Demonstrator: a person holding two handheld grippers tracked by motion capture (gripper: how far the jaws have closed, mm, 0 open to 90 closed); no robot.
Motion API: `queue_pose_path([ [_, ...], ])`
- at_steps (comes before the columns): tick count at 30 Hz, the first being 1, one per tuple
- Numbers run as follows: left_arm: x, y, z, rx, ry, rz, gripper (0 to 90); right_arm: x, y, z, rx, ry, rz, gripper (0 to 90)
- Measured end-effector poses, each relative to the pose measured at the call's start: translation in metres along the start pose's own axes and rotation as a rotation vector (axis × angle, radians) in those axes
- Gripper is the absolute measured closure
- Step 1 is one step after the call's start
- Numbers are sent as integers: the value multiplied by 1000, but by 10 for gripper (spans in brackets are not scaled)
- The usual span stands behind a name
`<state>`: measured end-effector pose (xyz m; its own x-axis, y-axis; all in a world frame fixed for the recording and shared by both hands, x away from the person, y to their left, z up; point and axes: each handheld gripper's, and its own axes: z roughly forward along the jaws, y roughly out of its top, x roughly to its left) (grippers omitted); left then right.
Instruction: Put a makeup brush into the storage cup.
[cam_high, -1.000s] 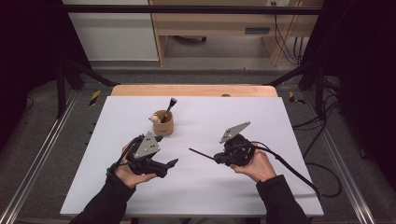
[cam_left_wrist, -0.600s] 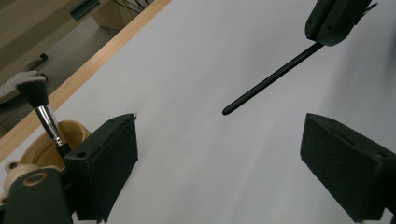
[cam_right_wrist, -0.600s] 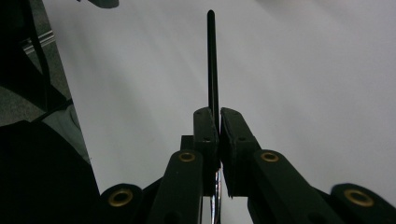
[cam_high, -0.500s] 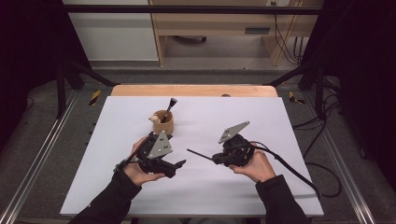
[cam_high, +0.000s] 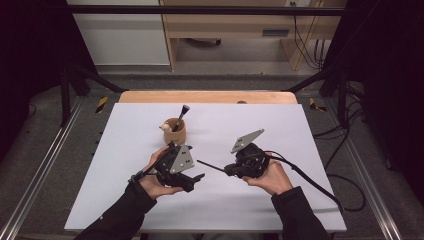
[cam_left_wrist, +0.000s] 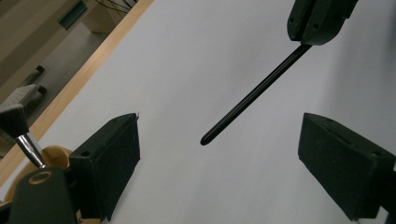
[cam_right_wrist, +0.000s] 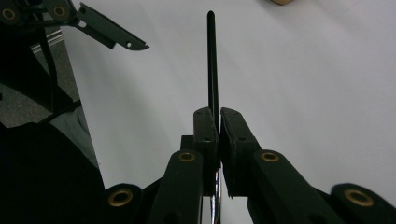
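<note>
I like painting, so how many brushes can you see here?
2. One brush stands in the wooden cup on the table. The other brush is clamped in the right gripper, its handle pointing at the left gripper.

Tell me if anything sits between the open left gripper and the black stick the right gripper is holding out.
Nothing visible does. The black stick, clamped in the right gripper, points at the gap between the left gripper's open jaws, with bare white table under it. The wooden cup with its brush stands off to the side.
</note>
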<state>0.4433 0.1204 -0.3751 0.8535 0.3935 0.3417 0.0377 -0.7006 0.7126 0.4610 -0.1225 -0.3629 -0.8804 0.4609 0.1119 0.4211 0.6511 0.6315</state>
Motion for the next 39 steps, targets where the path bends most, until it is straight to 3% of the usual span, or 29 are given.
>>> queue_pose_path([
  [29, -11, 5, 21, 37, -26, 150, 254, 2, -1, 6, 16, 21, -9, 860],
  [39, -16, 5, 25, 71, -31, 246, 358, 3, -1, 10, 22, 29, -8, 860],
])
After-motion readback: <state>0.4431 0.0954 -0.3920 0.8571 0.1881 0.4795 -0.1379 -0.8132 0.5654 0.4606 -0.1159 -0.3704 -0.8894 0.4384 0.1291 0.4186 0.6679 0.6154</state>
